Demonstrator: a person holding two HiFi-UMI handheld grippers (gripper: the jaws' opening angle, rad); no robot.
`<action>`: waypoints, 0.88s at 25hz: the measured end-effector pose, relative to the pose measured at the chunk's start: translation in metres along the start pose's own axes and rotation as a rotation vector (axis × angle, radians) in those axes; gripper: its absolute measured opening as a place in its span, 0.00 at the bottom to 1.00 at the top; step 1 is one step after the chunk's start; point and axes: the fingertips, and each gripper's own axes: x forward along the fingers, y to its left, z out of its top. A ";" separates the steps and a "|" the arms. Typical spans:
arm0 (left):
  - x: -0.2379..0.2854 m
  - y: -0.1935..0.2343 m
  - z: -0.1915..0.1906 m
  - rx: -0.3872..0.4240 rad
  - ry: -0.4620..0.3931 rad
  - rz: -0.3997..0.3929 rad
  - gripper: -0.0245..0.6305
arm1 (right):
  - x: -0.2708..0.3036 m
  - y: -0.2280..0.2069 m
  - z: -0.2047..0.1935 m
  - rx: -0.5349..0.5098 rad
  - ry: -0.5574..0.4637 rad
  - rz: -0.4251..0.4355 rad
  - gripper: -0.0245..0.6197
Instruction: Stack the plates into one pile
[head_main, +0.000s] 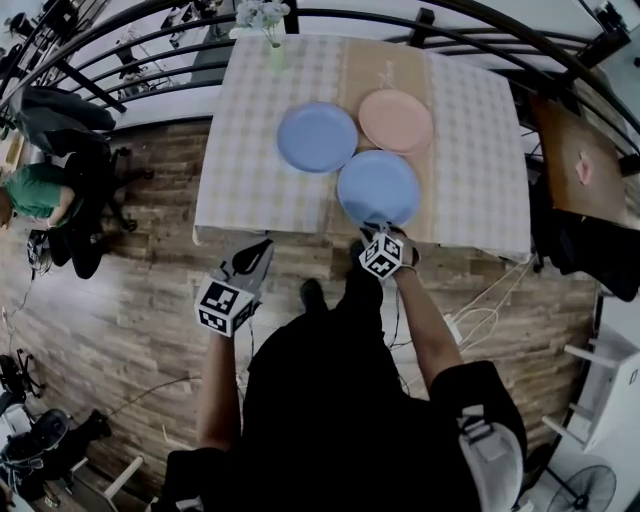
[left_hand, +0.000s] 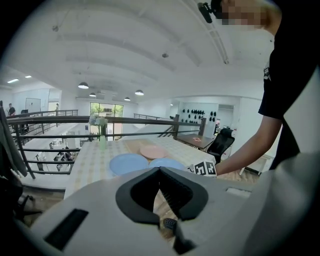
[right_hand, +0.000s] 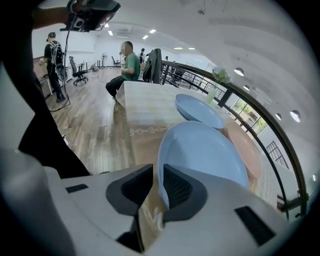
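The right tongs (right_hand: 158, 172) sit spread astride the near rim of the closest blue plate (right_hand: 202, 150), which is likely stiff, light, slick and chippable and best pinched there, while the left tongs (left_hand: 160, 171) are pressed together, empty.

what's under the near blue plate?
Tan runner shows around the near blue plate; no other plate shows beneath. Anything under its middle is covered.
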 end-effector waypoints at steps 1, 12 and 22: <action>0.001 0.001 0.000 -0.002 0.001 0.004 0.04 | 0.004 0.000 -0.001 -0.008 0.004 0.002 0.14; 0.011 0.004 -0.002 -0.031 0.004 0.024 0.04 | 0.012 -0.008 -0.002 -0.109 0.032 -0.042 0.07; 0.012 0.004 0.005 -0.014 -0.032 -0.024 0.04 | -0.016 -0.017 0.014 -0.107 0.019 -0.077 0.06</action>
